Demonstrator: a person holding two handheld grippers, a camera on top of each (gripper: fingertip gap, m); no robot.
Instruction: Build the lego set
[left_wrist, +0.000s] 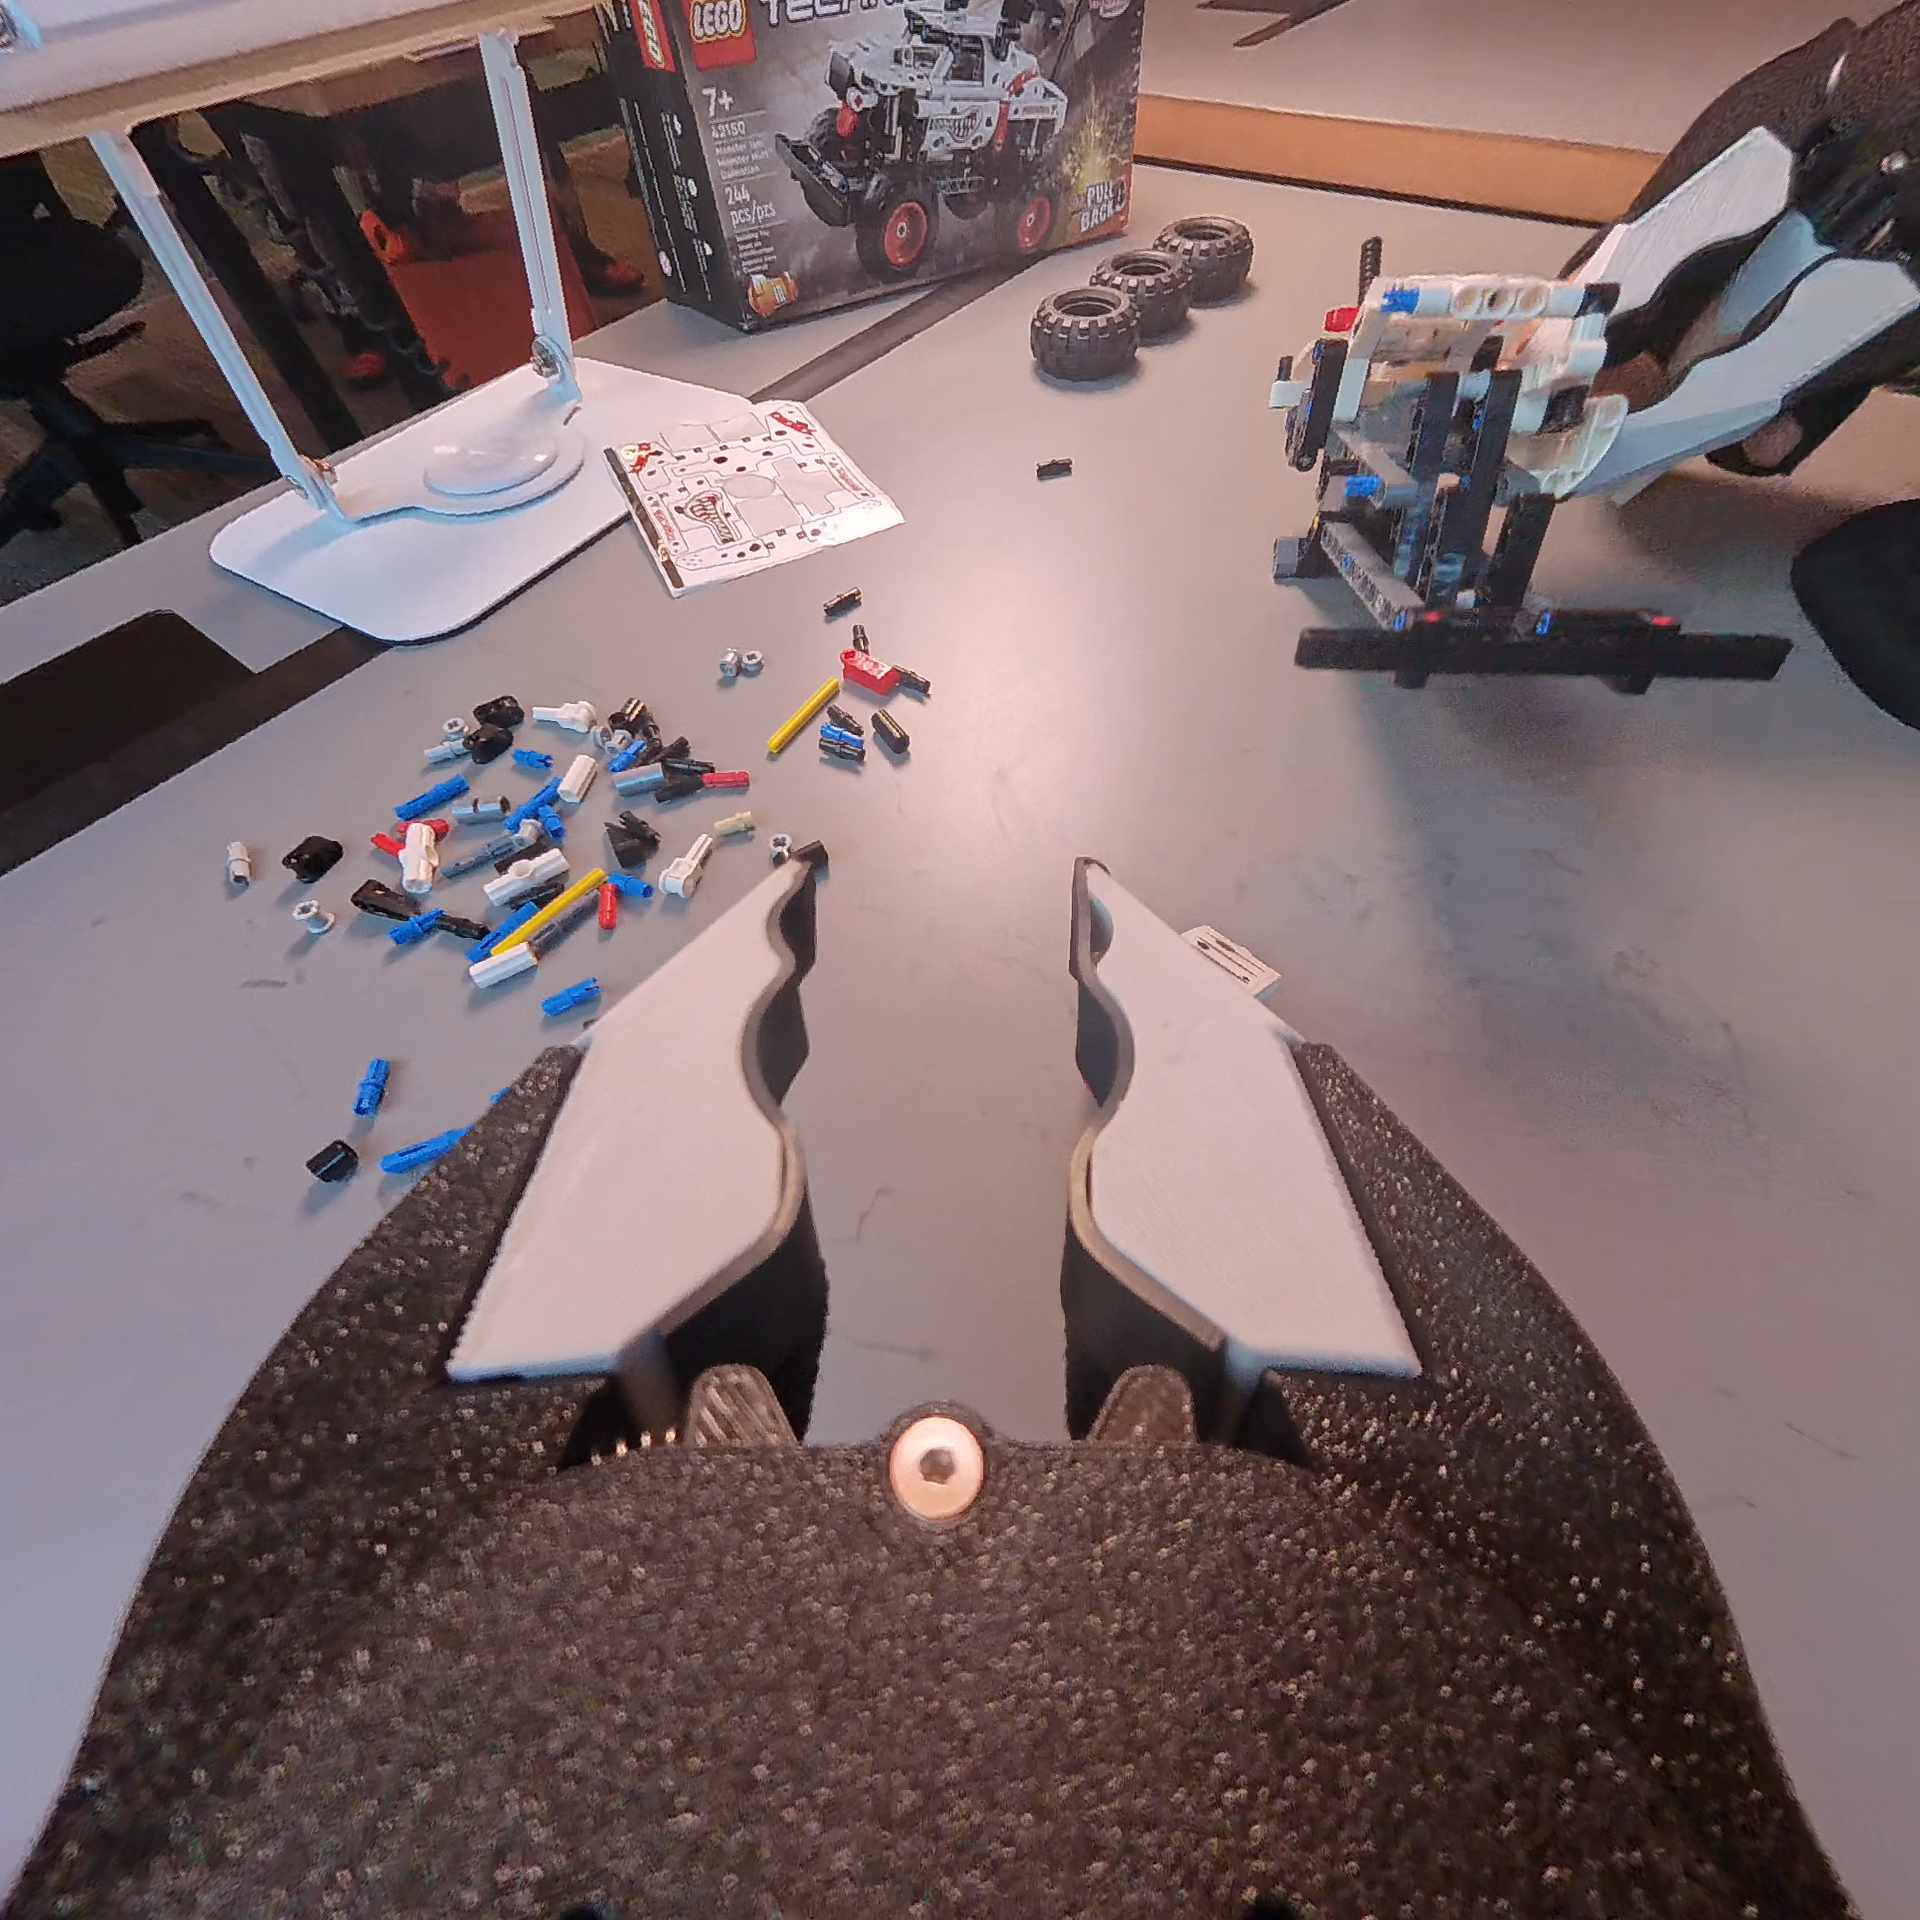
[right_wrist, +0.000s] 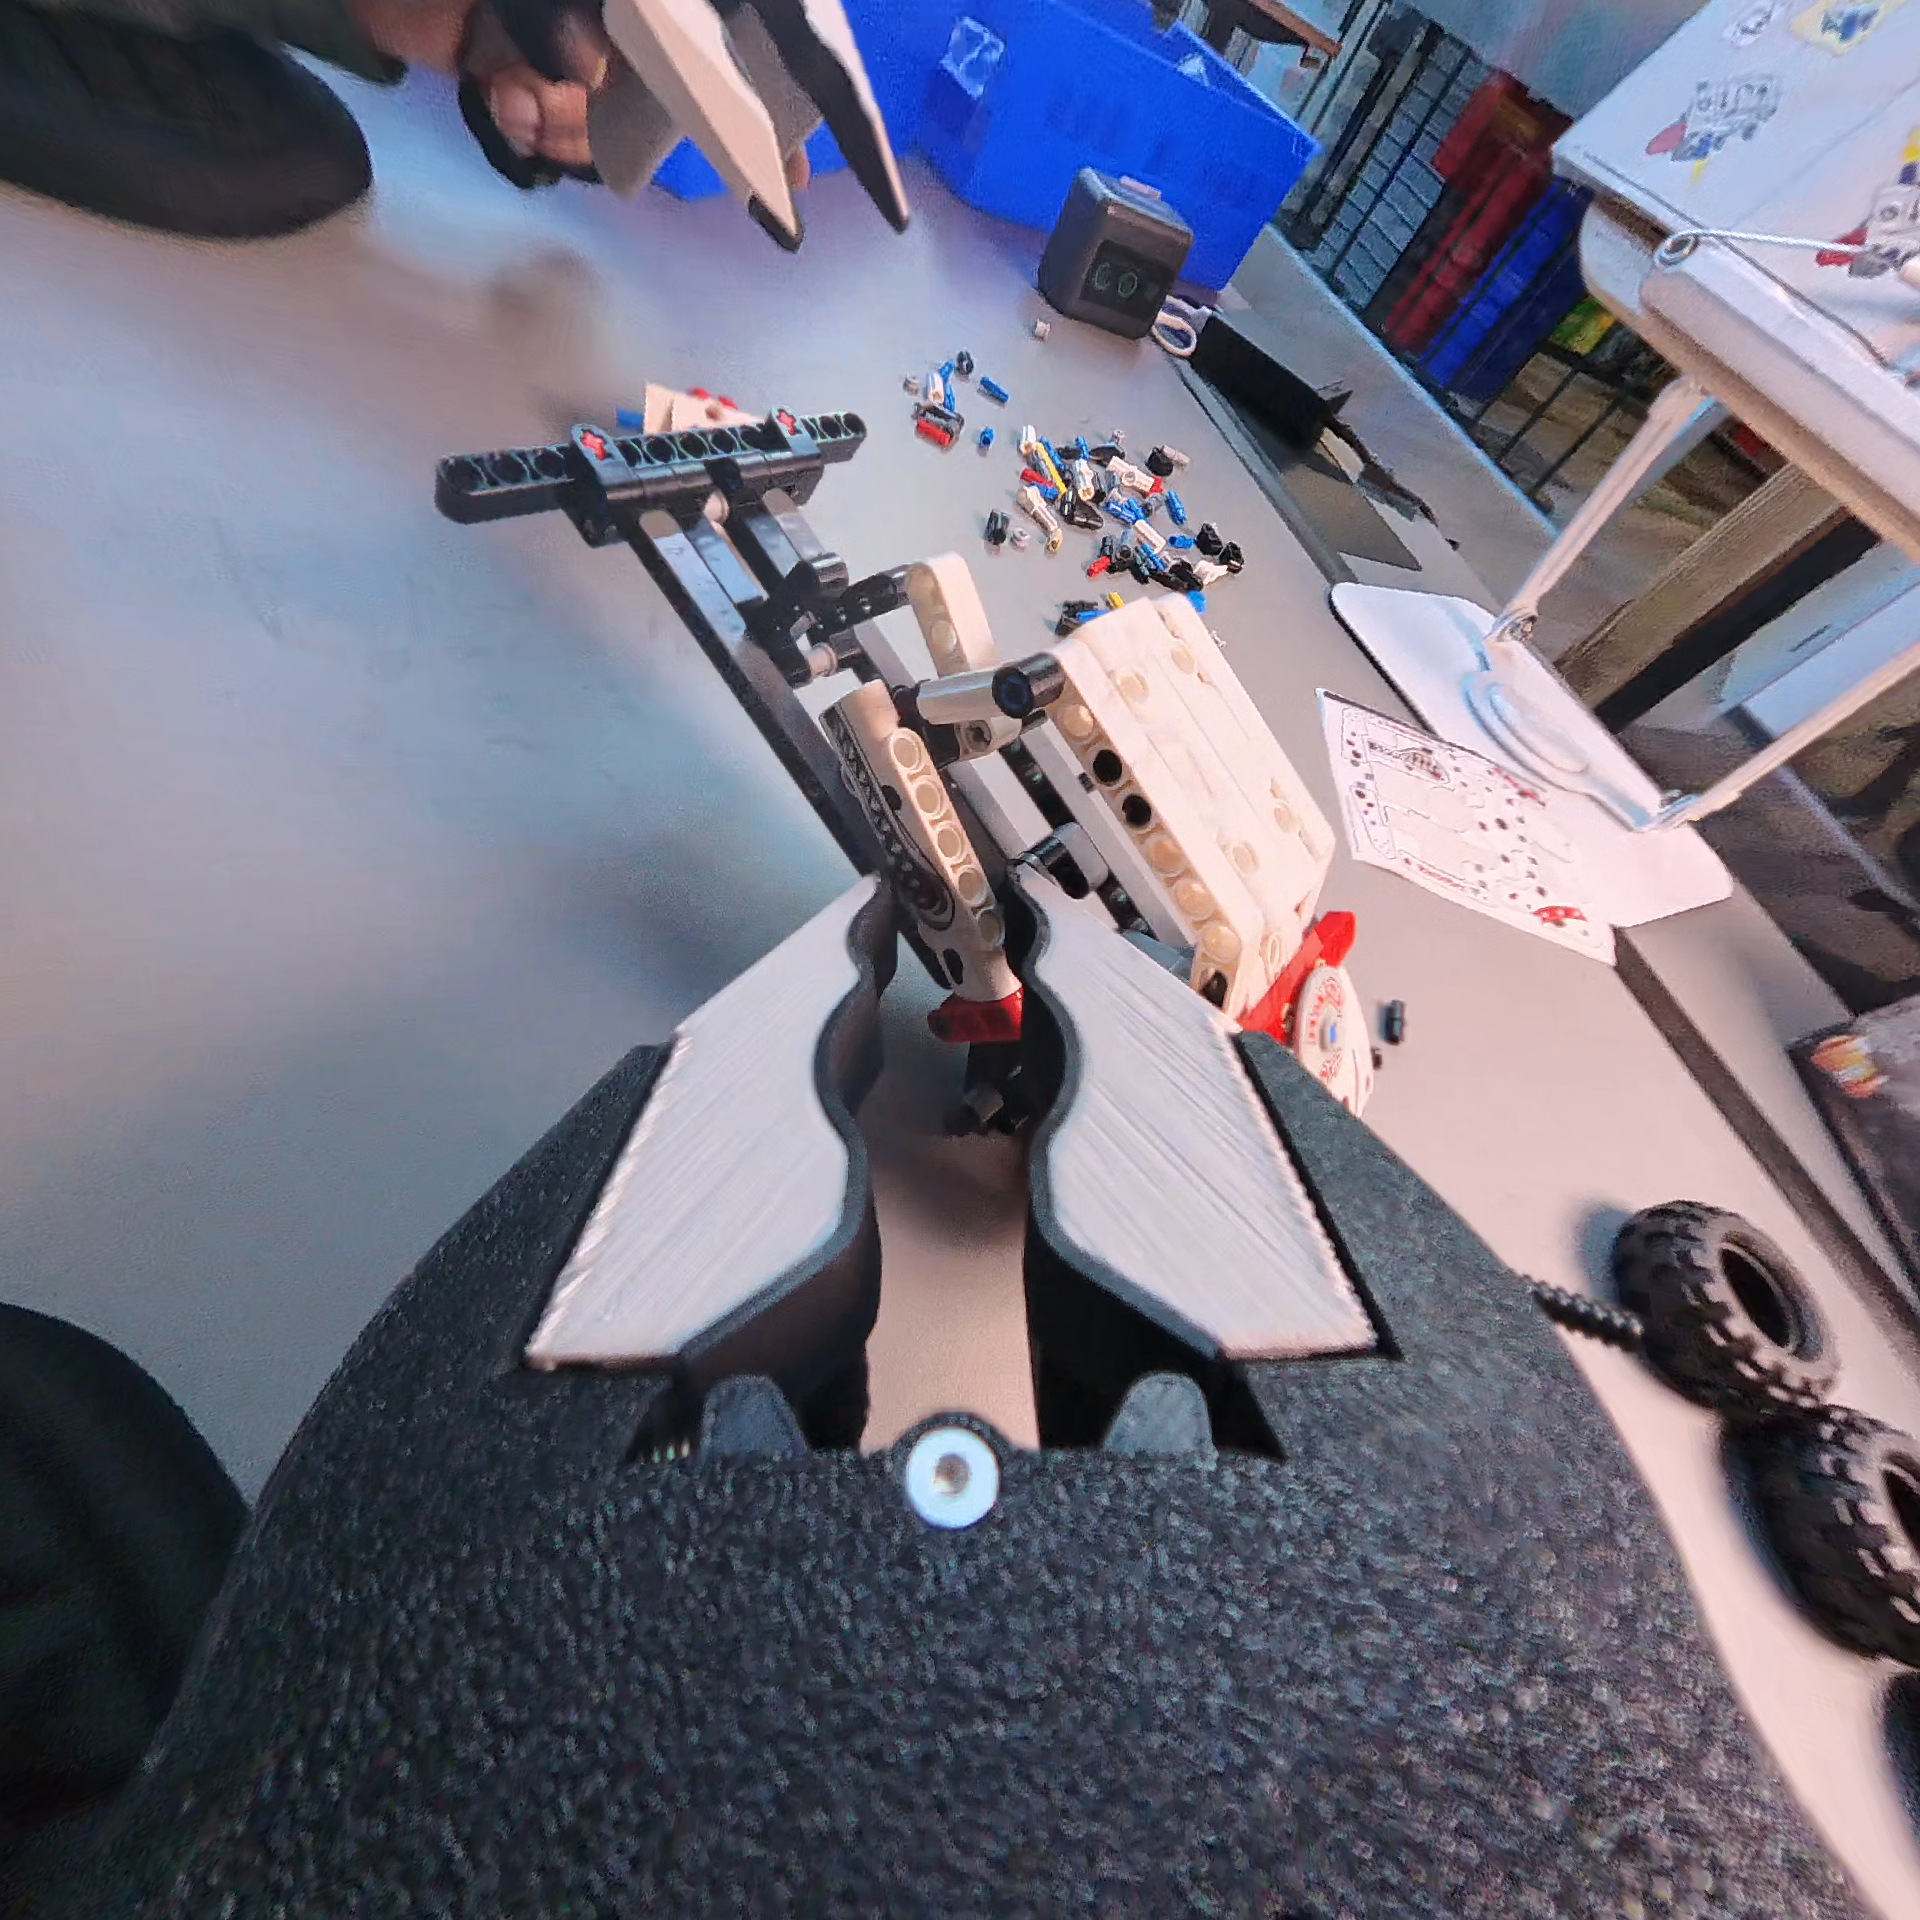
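Note:
The half-built truck chassis (left_wrist: 1455, 457), white and black with a long black beam at its low end, is held tilted above the grey table at the right. My right gripper (right_wrist: 951, 914) is shut on a white beam of the chassis (right_wrist: 935, 821); it also shows in the left wrist view (left_wrist: 1621, 384). My left gripper (left_wrist: 945, 873) is open and empty, low over the table, just right of the pile of small loose pins and connectors (left_wrist: 551, 821). It also shows at the top of the right wrist view (right_wrist: 842, 223). The pile shows there too (right_wrist: 1101, 509).
Three black tyres (left_wrist: 1143, 291) lie in a row near the set's box (left_wrist: 883, 145). A sticker sheet (left_wrist: 748, 494) lies by a white stand's base (left_wrist: 416, 520). A blue bin (right_wrist: 1081, 114) and a small dark device (right_wrist: 1112, 255) stand at the table's far side. The gap from one gripper's tips to the other's is roughly 25 cm.

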